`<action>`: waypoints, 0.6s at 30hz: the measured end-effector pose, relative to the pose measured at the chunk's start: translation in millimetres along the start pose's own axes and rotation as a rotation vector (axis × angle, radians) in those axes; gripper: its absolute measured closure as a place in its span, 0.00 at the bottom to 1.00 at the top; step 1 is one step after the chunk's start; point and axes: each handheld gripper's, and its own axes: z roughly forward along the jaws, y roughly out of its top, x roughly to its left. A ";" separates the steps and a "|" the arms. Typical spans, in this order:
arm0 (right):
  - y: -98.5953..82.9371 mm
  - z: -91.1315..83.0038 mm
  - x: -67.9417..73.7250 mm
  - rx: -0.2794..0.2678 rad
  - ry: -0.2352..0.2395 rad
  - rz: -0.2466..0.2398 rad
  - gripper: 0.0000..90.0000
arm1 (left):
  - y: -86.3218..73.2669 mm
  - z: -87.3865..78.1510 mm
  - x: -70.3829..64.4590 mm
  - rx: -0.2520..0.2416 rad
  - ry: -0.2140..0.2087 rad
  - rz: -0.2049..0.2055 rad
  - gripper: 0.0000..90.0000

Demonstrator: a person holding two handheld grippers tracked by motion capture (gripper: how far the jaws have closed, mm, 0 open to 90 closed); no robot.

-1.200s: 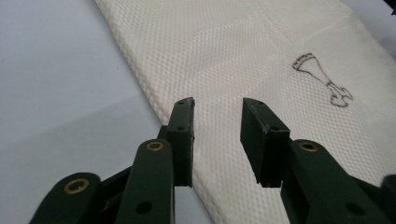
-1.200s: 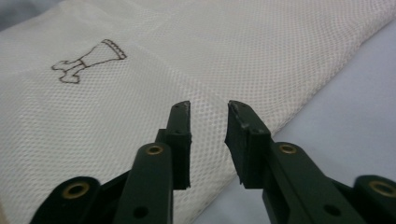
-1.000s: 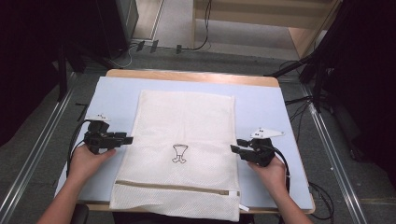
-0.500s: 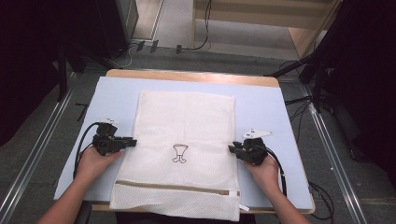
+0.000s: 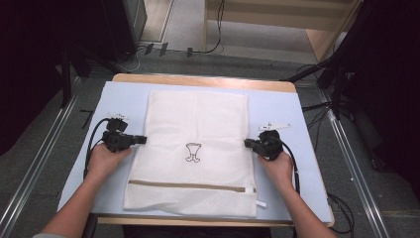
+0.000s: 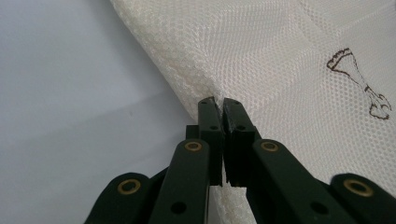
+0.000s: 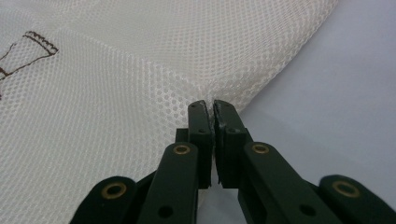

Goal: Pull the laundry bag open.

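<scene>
Seen from above first: white mesh laundry bag (image 5: 195, 148) lying flat on the pale blue bench (image 5: 124, 96), zipper end nearest the person, small brown emblem (image 5: 193, 151) mid-panel. Left hand-held gripper (image 5: 141, 140) at the bag's left edge, right hand-held gripper (image 5: 247, 143) at its right edge, both about level with the emblem, tips pointing inward toward each other.

Next, left gripper view: jaws of the left hand-held gripper (image 6: 219, 103) pressed together, a thin fold of the bag's seamed edge (image 6: 187, 74) pinched between the tips; bare bench off to the left of the jaws, mesh and emblem (image 6: 357, 81) ahead and to the right.

Then, right gripper view: right hand-held gripper (image 7: 209, 106) likewise closed on the edge of the mesh (image 7: 140, 84), bench to the right of the jaws, emblem (image 7: 23, 51) far ahead to the left.

Likely step: lifting or folding the bag by its two sides. Best done by keeping both pinches firm, raising both sides evenly, holding the mesh lightly taut between them, and avoiding a jerk that could slip so shallow a bite.
</scene>
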 end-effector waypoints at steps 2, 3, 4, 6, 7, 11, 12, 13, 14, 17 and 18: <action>8.2 6.3 -5.5 0.003 -0.007 -0.016 0.98 | 7.3 2.5 4.7 -0.015 -0.001 -0.006 0.99; 12.6 9.9 -8.5 0.013 -0.012 -0.013 0.98 | 10.6 4.4 7.2 -0.020 0.000 -0.006 0.99; 16.2 13.0 -11.5 0.011 -0.015 -0.014 0.98 | 13.2 6.5 9.1 -0.026 0.006 -0.003 0.99; 23.3 19.1 -17.1 0.015 -0.021 -0.018 0.98 | 18.5 10.7 13.1 -0.022 0.014 0.001 0.99; 26.1 21.4 -19.3 0.008 -0.017 -0.011 0.98 | 20.6 12.1 14.6 -0.023 0.019 0.007 0.98; 32.2 29.6 -28.5 -0.010 -0.028 0.004 0.98 | 23.3 17.7 22.4 -0.049 0.015 -0.002 0.98; 33.6 32.3 -30.9 0.006 -0.021 0.023 0.97 | 24.1 18.9 24.8 -0.036 0.009 -0.012 0.97; 34.1 34.3 -32.4 0.013 -0.018 0.029 0.97 | 24.2 19.0 26.7 -0.035 0.001 -0.016 0.96; 33.7 35.5 -33.1 0.007 -0.014 0.031 0.97 | 23.7 18.4 28.8 -0.044 -0.014 -0.032 0.95; 32.1 35.1 -34.3 0.002 -0.011 0.033 0.91 | 22.3 14.8 29.7 -0.051 -0.030 -0.033 0.87; 32.1 34.2 -34.7 0.002 -0.008 0.032 0.86 | 22.0 12.6 29.4 -0.055 -0.033 -0.036 0.84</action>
